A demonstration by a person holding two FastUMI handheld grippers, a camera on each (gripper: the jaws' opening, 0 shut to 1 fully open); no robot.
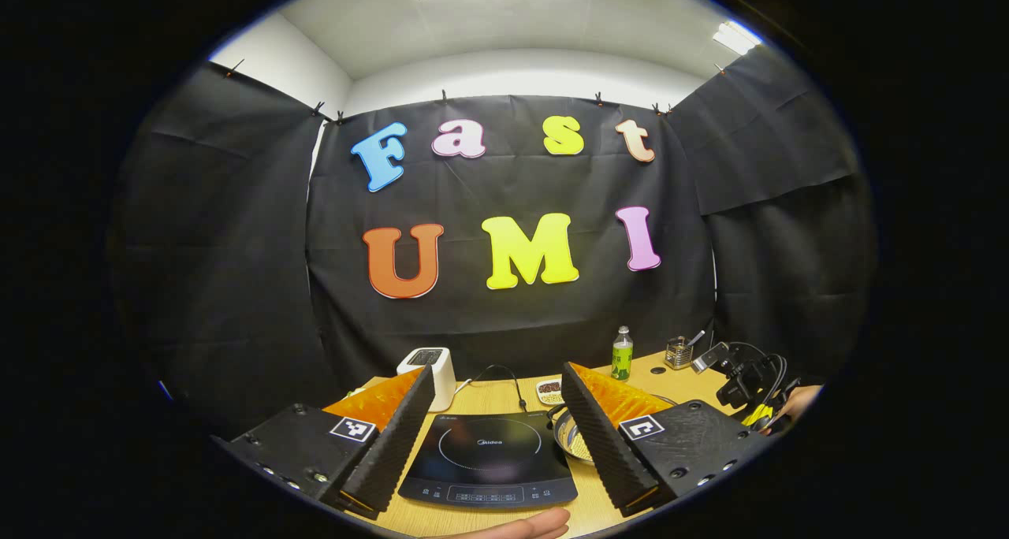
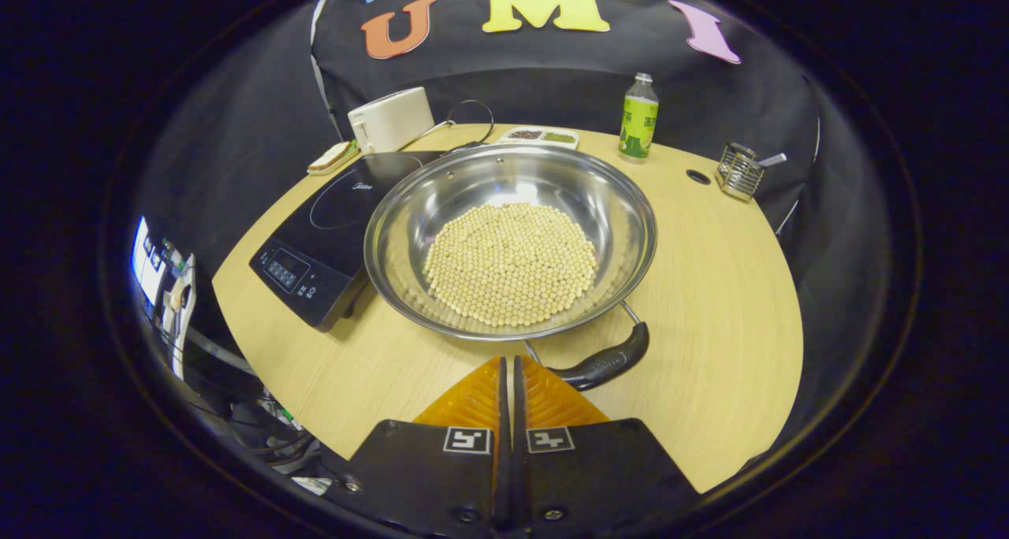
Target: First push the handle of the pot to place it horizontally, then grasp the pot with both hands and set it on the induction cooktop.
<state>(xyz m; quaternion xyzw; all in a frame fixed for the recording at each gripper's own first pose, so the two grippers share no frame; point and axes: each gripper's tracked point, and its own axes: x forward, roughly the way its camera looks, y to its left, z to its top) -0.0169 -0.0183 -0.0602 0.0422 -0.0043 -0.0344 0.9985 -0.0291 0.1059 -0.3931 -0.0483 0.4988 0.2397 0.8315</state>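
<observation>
A wooden table (image 2: pixel 709 287) filled the booth. The right gripper (image 2: pixel 509 366), fingers pressed together and empty, sat just beside the pot (image 2: pixel 511 239) handle (image 2: pixel 603 363); the left gripper (image 1: pixel 497 413) gaped empty above the cooktop (image 1: pixel 489 460), pot alongside

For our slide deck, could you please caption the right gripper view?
Right gripper, fingers together, near the handle of a bean-filled pot beside the induction cooktop.
</observation>
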